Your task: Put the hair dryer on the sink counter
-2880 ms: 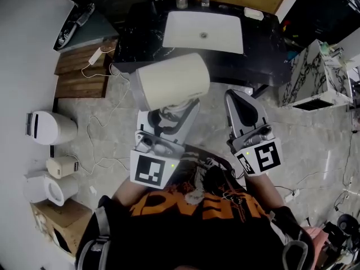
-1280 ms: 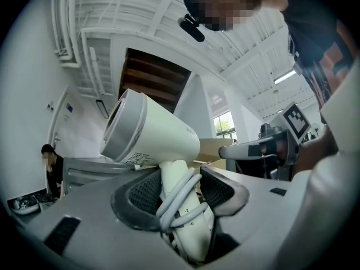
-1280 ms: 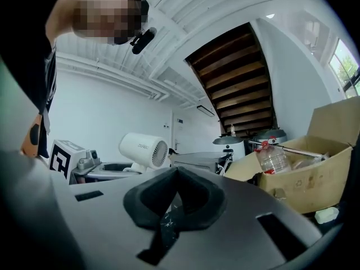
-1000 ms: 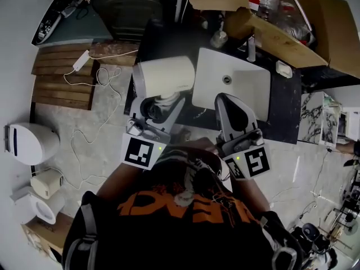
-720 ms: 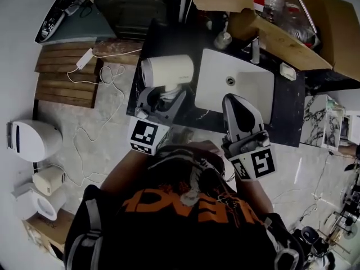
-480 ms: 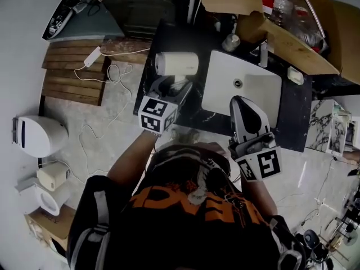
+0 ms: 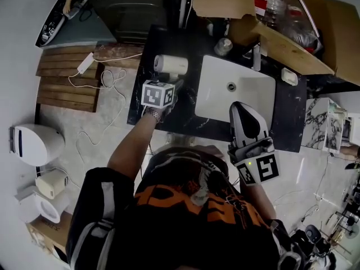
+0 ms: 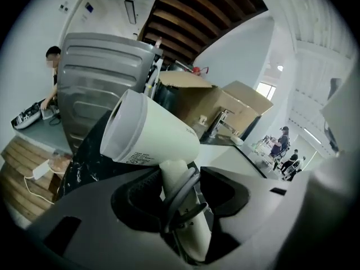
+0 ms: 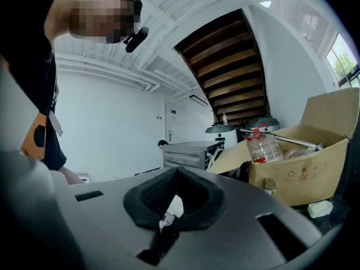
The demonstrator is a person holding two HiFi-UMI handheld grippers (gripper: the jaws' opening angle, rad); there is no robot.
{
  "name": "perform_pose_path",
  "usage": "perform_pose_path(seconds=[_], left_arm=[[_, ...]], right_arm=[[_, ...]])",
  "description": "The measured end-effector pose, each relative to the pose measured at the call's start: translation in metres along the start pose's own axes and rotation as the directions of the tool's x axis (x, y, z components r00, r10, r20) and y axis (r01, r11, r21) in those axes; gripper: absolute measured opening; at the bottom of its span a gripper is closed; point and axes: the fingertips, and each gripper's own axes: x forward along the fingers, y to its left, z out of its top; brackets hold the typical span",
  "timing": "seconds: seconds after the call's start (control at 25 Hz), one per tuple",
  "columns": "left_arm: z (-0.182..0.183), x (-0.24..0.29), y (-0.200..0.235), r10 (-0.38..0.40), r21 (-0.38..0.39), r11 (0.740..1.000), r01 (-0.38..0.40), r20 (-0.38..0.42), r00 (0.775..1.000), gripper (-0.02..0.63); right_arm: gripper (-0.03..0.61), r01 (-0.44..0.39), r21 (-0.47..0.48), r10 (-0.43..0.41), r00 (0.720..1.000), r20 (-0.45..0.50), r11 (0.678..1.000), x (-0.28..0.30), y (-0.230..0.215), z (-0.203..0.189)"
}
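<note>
In left gripper [image 8: 180, 196]: handle [image 8: 171, 170] of dryer [image 8: 149, 131] pinched between the pads, cord [image 8: 189, 184] wrapped round the handle
Dryer axis: barrel near level, crosswise to the gripper; round open end faces left, away from sink [image 7: 214, 97]; handle points back at the person
Dryer position: over black counter [image 7: 143, 103], just left of sink; contact with counter unclear
Right gripper [image 9: 175, 193]: jaws pressed together, empty, at counter front by sink, well apart from dryer
</note>
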Motion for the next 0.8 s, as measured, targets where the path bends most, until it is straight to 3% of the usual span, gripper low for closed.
perform_pose_path(seconds=[0.32, 0.44, 0.52, 0.8], left_arm=[[-0.003, 0.031, 0.011, -0.045, -0.056, 0.998, 0.042, -0.06, 0.997, 0.237], [-0.004, 0.037, 0.013, -0.08, -0.058, 0.996, 0.073, -0.125, 0.989, 0.269], [-0.011, 0.038, 0.018, -0.063, -0.044, 0.997, 0.057, -0.163, 0.985, 0.352], [-0.016, 0.031, 0.035, 0.026, -0.047, 0.998, -0.033, -0.133, 0.991, 0.382]], right_arm=[[0.015, 0.026, 0.002, -0.026, 1.0, -0.007, 1.0, 0.005, -0.014, 0.0], [0.015, 0.026, 0.006, -0.026, 1.0, -0.001, 1.0, 0.007, -0.013, 0.002], [0.015, 0.022, 0.002, -0.022, 1.0, 0.005, 1.0, 0.009, -0.011, 0.005], [0.015, 0.012, -0.003, -0.012, 1.0, -0.003, 1.0, 0.014, -0.011, 0.003]])
